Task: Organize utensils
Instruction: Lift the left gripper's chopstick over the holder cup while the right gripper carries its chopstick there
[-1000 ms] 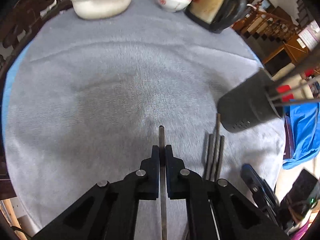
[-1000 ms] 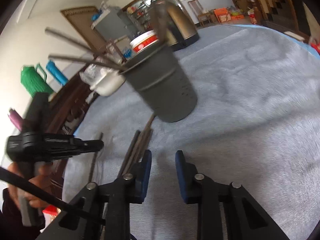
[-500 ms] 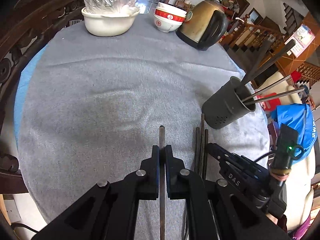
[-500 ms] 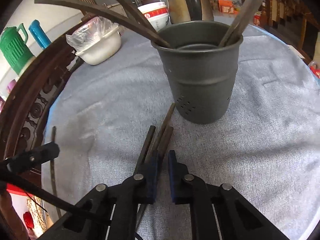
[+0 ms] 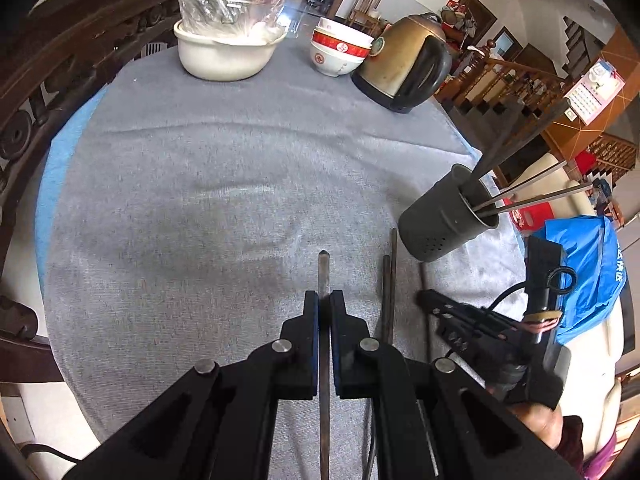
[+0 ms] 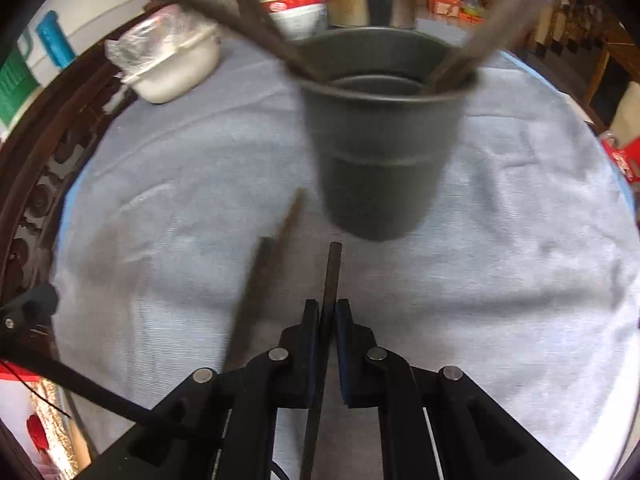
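Observation:
My left gripper (image 5: 324, 300) is shut on a dark chopstick (image 5: 323, 276) that points forward above the grey cloth. My right gripper (image 6: 328, 308) is shut on another dark chopstick (image 6: 333, 268), its tip close to the dark metal utensil cup (image 6: 380, 160). The cup (image 5: 444, 220) stands at the right of the left wrist view and holds several chopsticks. Two loose chopsticks (image 5: 388, 280) lie on the cloth beside the cup; they also show in the right wrist view (image 6: 264, 280). The right gripper shows in the left wrist view (image 5: 424, 294).
A round table under a grey cloth (image 5: 200, 200). At the far side stand a white bowl under plastic wrap (image 5: 228, 48), red-and-white stacked bowls (image 5: 340, 52) and a brass kettle (image 5: 404, 64). A carved wooden chair back (image 5: 40, 80) curves along the left.
My right gripper closed on one chopstick from the loose group and lifted it clear toward the cup. The left gripper kept its chopstick and rose a little.

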The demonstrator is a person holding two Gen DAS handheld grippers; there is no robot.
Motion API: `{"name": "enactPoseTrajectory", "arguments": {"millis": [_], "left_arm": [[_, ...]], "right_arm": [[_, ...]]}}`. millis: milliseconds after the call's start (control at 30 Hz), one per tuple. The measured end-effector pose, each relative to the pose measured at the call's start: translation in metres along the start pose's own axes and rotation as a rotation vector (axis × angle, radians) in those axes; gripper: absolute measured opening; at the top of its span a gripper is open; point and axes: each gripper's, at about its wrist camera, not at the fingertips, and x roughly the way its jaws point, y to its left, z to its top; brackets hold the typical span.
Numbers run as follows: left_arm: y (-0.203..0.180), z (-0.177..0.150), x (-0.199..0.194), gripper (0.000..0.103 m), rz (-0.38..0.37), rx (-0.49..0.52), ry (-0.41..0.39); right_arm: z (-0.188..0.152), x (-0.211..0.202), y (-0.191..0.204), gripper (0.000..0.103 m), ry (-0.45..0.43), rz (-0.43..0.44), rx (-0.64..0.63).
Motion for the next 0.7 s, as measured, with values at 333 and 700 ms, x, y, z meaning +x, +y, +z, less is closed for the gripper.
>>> {"name": "enactPoseTrajectory", "arguments": {"millis": [333,700], "left_arm": [[0.002,-0.001,0.012,0.005,-0.009,-0.030,0.041],[-0.018,0.005,-0.023,0.005,-0.011,0.011,-0.025]], "right_arm": [[0.010,0.005,-0.014,0.008,0.058,0.014,0.012],[0.006,-0.074,-0.028,0.007,-0.116,0.188,0.024]]}}
